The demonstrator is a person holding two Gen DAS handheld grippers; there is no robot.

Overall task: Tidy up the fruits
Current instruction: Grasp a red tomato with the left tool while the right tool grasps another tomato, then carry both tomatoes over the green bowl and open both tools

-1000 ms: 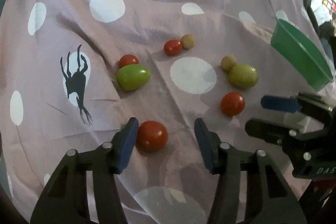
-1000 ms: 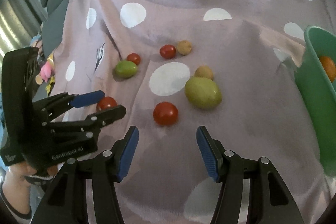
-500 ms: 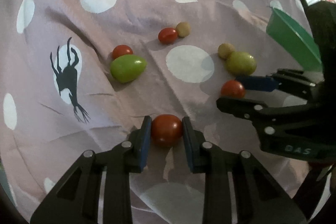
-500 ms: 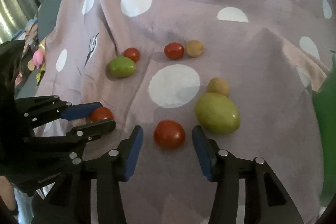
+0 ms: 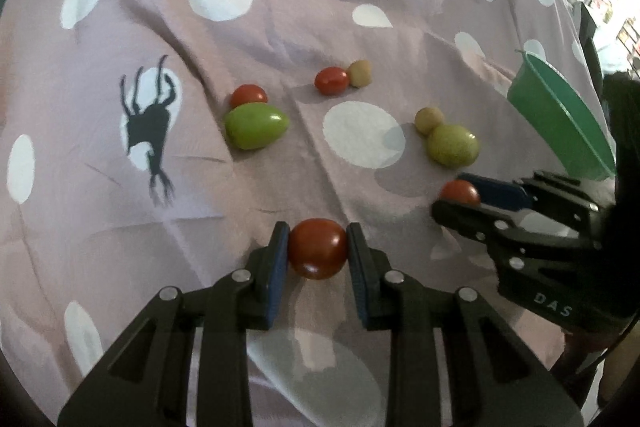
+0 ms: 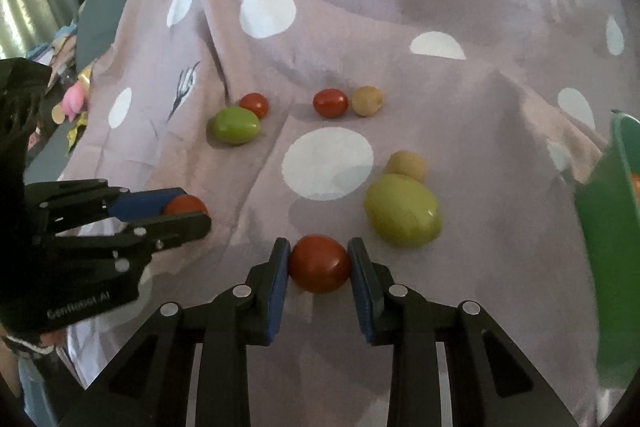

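Note:
On the mauve dotted cloth, my left gripper (image 5: 317, 239) is shut on a red tomato (image 5: 318, 255), both blue pads against its sides. My right gripper (image 6: 319, 247) has its jaws closing on a second red tomato (image 6: 319, 263), and the pads touch it on both sides. Each gripper also shows in the other's view: the right gripper (image 5: 454, 197) with its tomato (image 5: 459, 191), the left gripper (image 6: 188, 213) with its tomato (image 6: 184, 205). Both tomatoes rest on the cloth.
A green fruit (image 5: 256, 126) lies beside a small tomato (image 5: 248, 95). Further back are another tomato (image 5: 330, 80) and a tan ball (image 5: 360, 73). A yellow-green fruit (image 5: 452, 145) touches a second tan ball (image 5: 429, 119). A green bowl (image 5: 560, 115) stands at the right.
Both grippers went from wide open to closed around a tomato each. The left one closed first, the right one in the last half second. Neither hand travelled much.

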